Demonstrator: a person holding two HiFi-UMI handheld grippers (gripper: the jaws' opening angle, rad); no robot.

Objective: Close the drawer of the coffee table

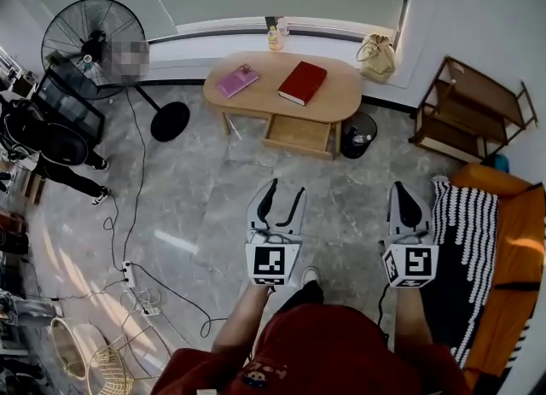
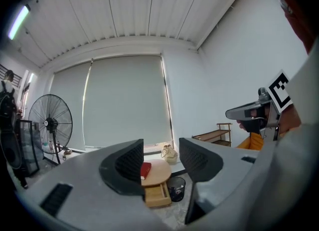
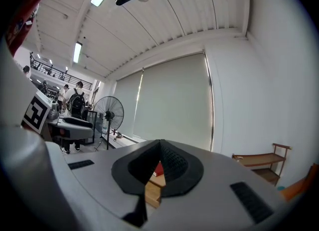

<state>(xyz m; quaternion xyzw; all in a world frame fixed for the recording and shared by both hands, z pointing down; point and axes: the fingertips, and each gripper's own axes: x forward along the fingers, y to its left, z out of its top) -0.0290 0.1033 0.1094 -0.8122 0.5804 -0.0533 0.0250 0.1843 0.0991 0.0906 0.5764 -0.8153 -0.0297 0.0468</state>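
- Wooden drawer (image 1: 299,133), the only one, stood pulled out of the front of the one oval coffee table (image 1: 345,95). It sat in the upper centre of the head view, below the window.
- Two books lay on the tabletop, apart from each other: a pink book (image 1: 237,80) toward the left end and a red book (image 1: 302,83) near the middle.
- One small bottle (image 1: 274,39) stood at the table's far edge.
- One dark waste bin (image 1: 358,136) stood on the floor just right of the drawer.
- One tan bag (image 1: 377,56) sat on the ledge beyond the table's right end.
- Two grippers were held side by side in the lower centre of the head view, well apart from the table and touching none of these things.
- Left gripper (image 1: 287,187) had its jaws spread wide with nothing between them. In its own view the distant drawer and red book showed through the gap.
- Right gripper (image 1: 398,187) had its jaws pressed together at the tips, pinching nothing.
- One standing fan (image 1: 94,43) was at the upper left, one wooden shelf (image 1: 473,107) at the upper right, and one orange sofa (image 1: 516,240) along the right edge.
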